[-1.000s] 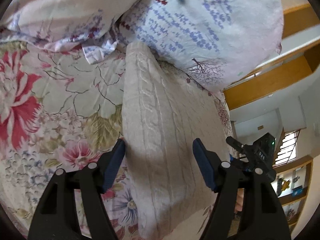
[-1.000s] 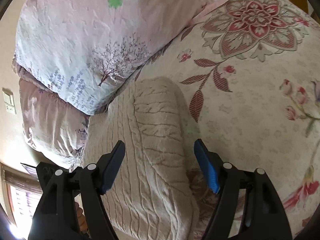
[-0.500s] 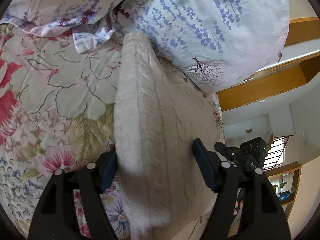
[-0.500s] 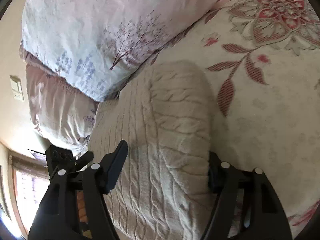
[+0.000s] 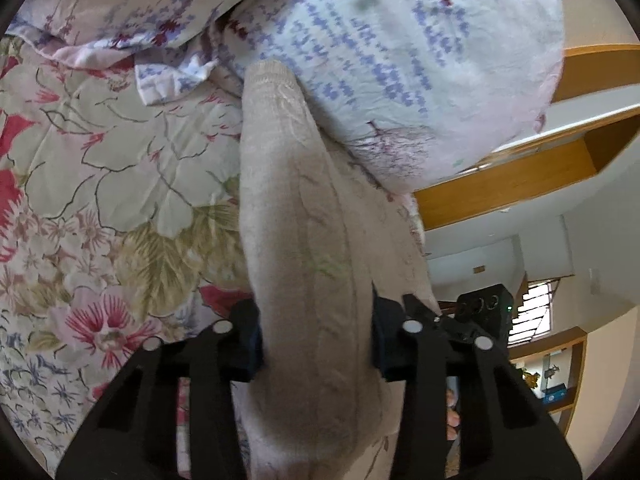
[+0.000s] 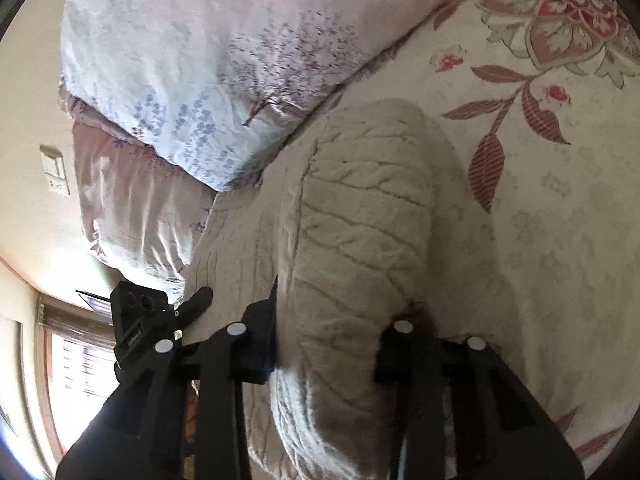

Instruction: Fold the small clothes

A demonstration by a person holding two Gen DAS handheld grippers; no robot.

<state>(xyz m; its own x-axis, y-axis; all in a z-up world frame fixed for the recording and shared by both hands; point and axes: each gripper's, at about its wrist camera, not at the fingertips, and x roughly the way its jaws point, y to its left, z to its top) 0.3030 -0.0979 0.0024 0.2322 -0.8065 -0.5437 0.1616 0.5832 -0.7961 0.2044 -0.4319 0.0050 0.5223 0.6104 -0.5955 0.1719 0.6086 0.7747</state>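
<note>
A beige cable-knit sweater [image 5: 296, 216] lies on the floral bedspread [image 5: 100, 184], its far end against a pillow. My left gripper [image 5: 316, 340] is shut on a raised fold of the sweater; the knit bulges between both fingers. In the right wrist view the same sweater [image 6: 360, 216] is bunched up, and my right gripper [image 6: 328, 344] is shut on its near edge. Each gripper shows in the other's view: the right gripper [image 5: 480, 316] at the sweater's right side, the left gripper [image 6: 140, 320] at the left side.
A large pillow with purple print [image 5: 400, 60] lies behind the sweater, a second pillow [image 5: 120, 4] to its left. A wooden headboard [image 5: 520, 172] and shelves [image 5: 560, 380] are at the right. In the right wrist view there is a wall switch [image 6: 54, 172] and a window [image 6: 80, 380].
Both grippers moved forward onto the sweater and closed on it from open. The knit is now gathered into a raised fold between each pair of fingers.
</note>
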